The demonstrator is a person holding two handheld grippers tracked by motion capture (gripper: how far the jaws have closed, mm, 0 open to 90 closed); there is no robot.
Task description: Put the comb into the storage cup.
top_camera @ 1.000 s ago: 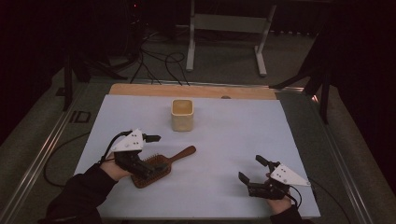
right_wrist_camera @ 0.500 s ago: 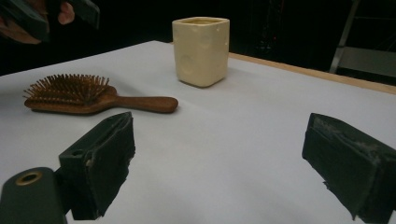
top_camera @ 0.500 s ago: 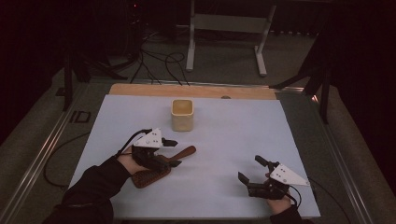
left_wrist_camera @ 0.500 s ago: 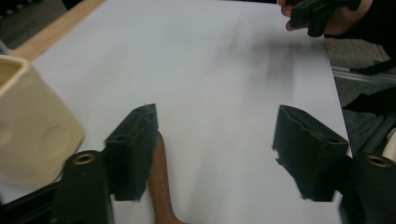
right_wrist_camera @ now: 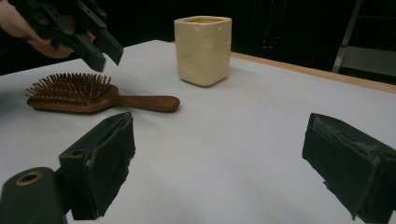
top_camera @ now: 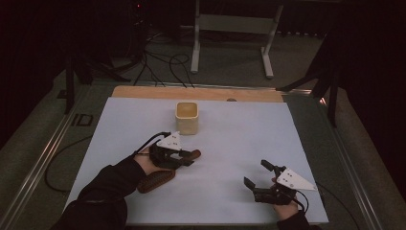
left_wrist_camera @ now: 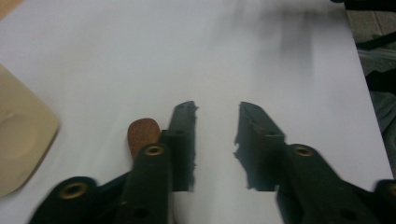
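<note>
Your wooden hairbrush (right_wrist_camera: 93,97) is lying bristles-up on the white tabletop (top_camera: 230,139), at about 7 o'clock from the cream cup (top_camera: 187,118), handle pointing toward 2 o'clock. It looks like a stiff, light thing, and I'd guess the varnished handle is a bit slick. The handle (top_camera: 190,154) is the place to take it, near where it widens into the head; the bristles would just give and let it roll.

Compared with a second ago, your left gripper (top_camera: 184,158) has come across from the brush head to hover over the handle, and its fingers (left_wrist_camera: 183,140) have just been closing. In the left gripper view they're still parted, with bare tabletop in the gap and the handle tip (left_wrist_camera: 143,133) just outside one finger, so nothing's pinched yet. You may need to shift sideways a touch.

Your right gripper (top_camera: 258,180) sits at 5 o'clock, well apart from the brush, with fingers (right_wrist_camera: 100,161) spread wide and holding nothing.
</note>
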